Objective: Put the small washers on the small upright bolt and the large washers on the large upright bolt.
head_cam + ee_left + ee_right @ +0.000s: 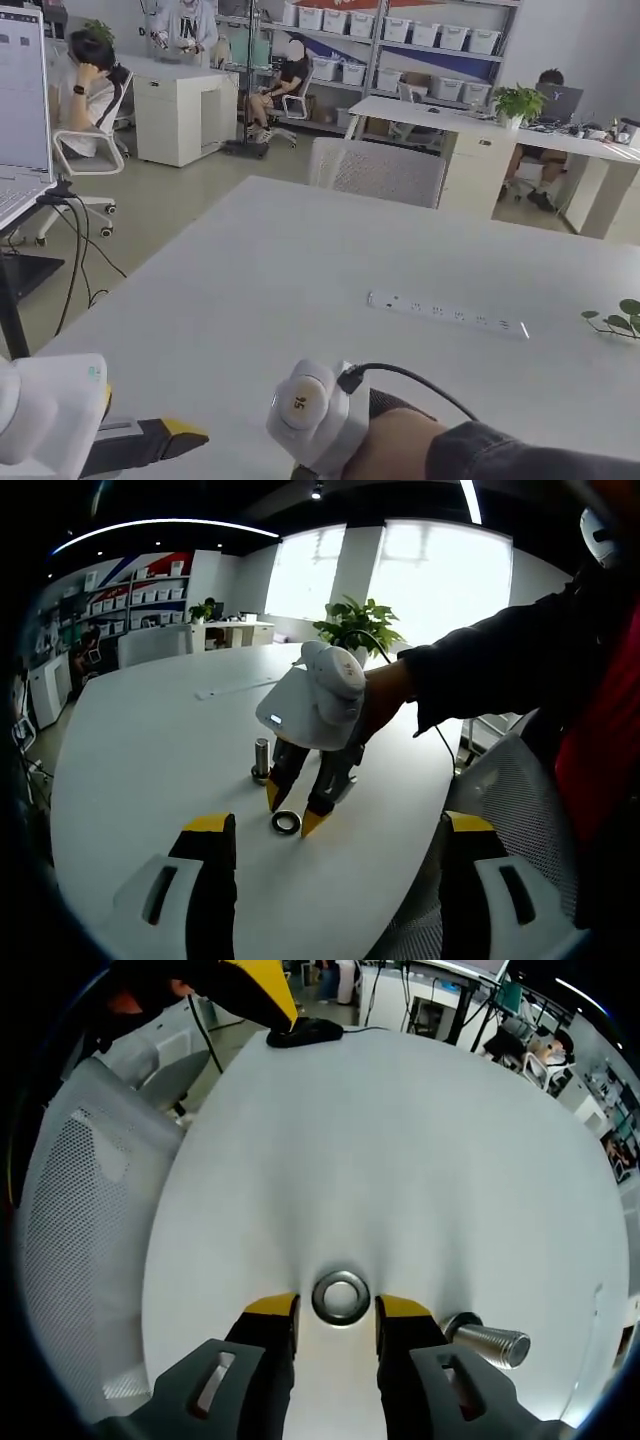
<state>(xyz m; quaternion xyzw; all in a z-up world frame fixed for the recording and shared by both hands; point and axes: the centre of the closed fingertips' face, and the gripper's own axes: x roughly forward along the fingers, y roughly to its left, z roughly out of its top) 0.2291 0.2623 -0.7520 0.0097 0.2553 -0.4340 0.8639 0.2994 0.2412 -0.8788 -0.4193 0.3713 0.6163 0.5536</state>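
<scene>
The right tongs (336, 1310) stand partly open with nothing gripped, tips down at the white table (420, 1140); the one washer (340, 1297) lies flat between their two yellow tips, a thin gap showing on each side; the left tongs (339, 823), spread wide and empty, point at the washer from a little way off; one upright bolt (261, 760) stands just beyond the washer, near it but apart; in the head view a round label (300, 403) on the right tongs' housing seems to read 56; one white power strip (238, 688) lies well beyond the washer; one potted plant (355, 630) stands farther from the washer still, at the table's far edge.
</scene>
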